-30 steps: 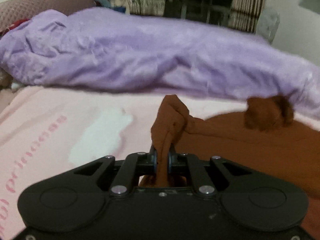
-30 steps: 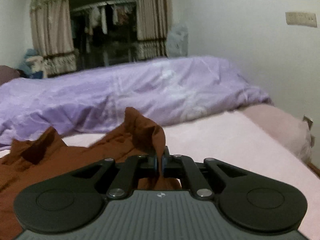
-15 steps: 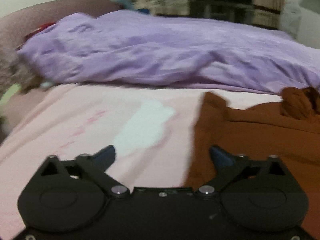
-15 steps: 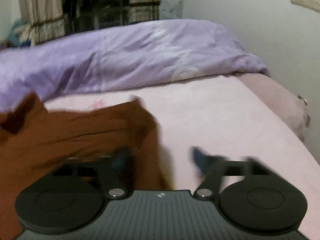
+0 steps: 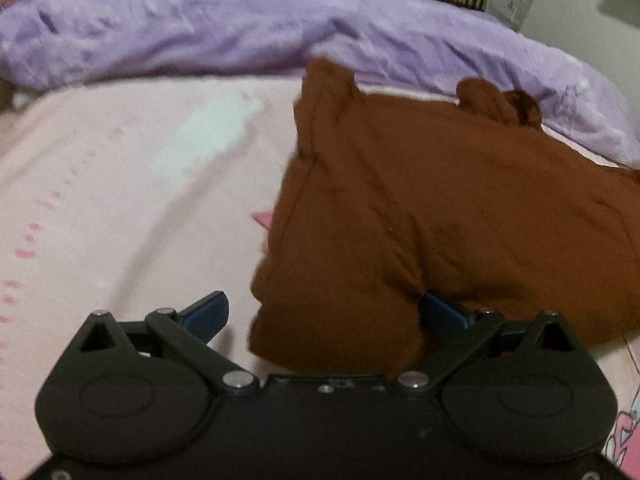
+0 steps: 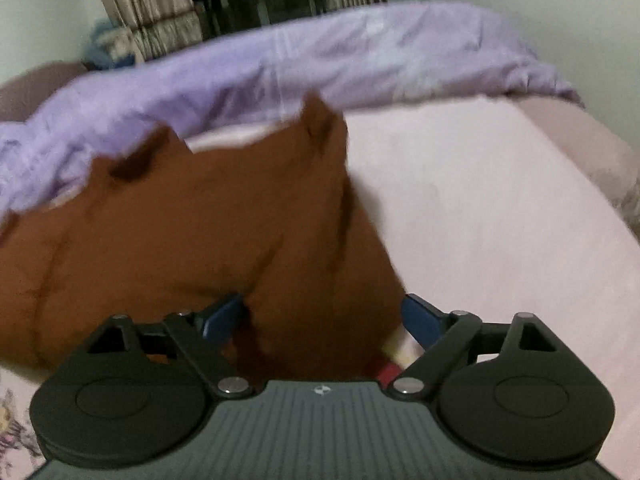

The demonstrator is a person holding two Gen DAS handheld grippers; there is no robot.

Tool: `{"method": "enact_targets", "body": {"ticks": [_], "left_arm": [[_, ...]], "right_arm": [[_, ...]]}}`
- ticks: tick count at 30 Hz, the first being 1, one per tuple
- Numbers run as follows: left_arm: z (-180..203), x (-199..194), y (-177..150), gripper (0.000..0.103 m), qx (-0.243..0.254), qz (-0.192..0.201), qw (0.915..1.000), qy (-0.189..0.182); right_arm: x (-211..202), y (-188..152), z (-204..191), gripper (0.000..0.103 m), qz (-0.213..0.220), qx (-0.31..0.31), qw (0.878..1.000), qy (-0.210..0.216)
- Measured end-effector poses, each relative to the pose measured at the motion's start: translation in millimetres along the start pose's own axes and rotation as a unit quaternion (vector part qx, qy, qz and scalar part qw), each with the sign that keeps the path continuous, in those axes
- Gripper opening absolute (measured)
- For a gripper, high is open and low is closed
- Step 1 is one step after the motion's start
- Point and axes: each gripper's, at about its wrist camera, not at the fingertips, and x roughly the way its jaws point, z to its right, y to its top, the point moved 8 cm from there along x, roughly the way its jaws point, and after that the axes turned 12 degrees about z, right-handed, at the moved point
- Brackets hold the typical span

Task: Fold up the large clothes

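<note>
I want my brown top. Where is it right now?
The brown top lies on the pink sheet in front of the purple blanket, right of centre in the left wrist view.

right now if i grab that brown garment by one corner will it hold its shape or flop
Likely flop: the brown garment lies creased and folded over itself on the pink sheet, with limp, pointed corners. It looks like thin cloth, so probably light, and most of it would hang and drag. Pushed, it would probably bunch up rather than slide whole, as the wrinkles by the right hand-held gripper suggest.
</note>
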Motion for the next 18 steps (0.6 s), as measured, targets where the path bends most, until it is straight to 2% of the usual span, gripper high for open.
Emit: {"method": "enact_targets", "body": {"ticks": [1,2,3,4,5,6,7,9,10,11,13,17,18], "left_arm": [[0.0,5.0,-0.8,0.103,-0.01,-0.002,0.9999,-0.006],[1.5,7.8,-1.4,0.098,-0.015,0.002,0.9997,-0.019],[6.2,7.5,-4.0,0.08,-0.015,0.006,0.9993,-0.034],[12.9,6.4,-0.3,0.067,-0.018,0.008,0.9985,-0.052],[15.5,5.2,2.4,0.061,-0.018,0.014,0.9985,-0.05],[18.9,4.0,5.2,0.047,-0.013,0.021,0.9987,-0.045],[21.8,-0.7,7.7,0.037,-0.009,0.031,0.9988,-0.037],[24.9,-17.1,17.1,0.03,0.0,0.044,0.9989,-0.016],[23.1,-25.2,20.0,0.028,-0.006,0.037,0.9993,-0.009],[25.0,-42.1,25.3,0.028,0.003,0.046,0.9989,-0.005],[26.3,-79.9,37.8,0.027,0.019,0.08,0.9965,-0.013],[20.3,-160.7,37.3,0.026,0.019,0.102,0.9945,-0.006],[13.4,-177.4,31.0,0.026,0.011,0.096,0.9952,-0.013]], "right_arm": [[3.2,-0.6,2.9,0.103,0.006,0.018,1.0,0.003],[7.2,-0.4,6.1,0.103,0.013,0.039,0.999,0.011],[12.5,-1.3,9.7,0.103,0.014,0.067,0.997,0.021],[16.1,-0.5,11.4,0.095,0.019,0.078,0.996,0.025],[16.6,0.9,10.2,0.084,0.024,0.074,0.997,0.027],[14.9,4.0,5.5,0.052,0.027,0.074,0.996,0.042],[9.3,7.5,2.6,0.028,0.034,0.074,0.996,0.042],[-7.6,15.9,-5.3,0.015,0.052,0.063,0.996,0.027],[-24.1,23.1,-9.1,0.013,0.068,0.061,0.995,0.026],[-40.8,28.5,-10.7,0.011,0.08,0.065,0.994,0.036],[-83.7,40.3,-17.3,0.009,0.109,0.056,0.99,0.07],[-155.9,48.7,-14.2,0.009,0.13,0.094,0.983,0.092],[-171.6,45.4,-13.1,0.009,0.132,0.097,0.981,0.1]]}}
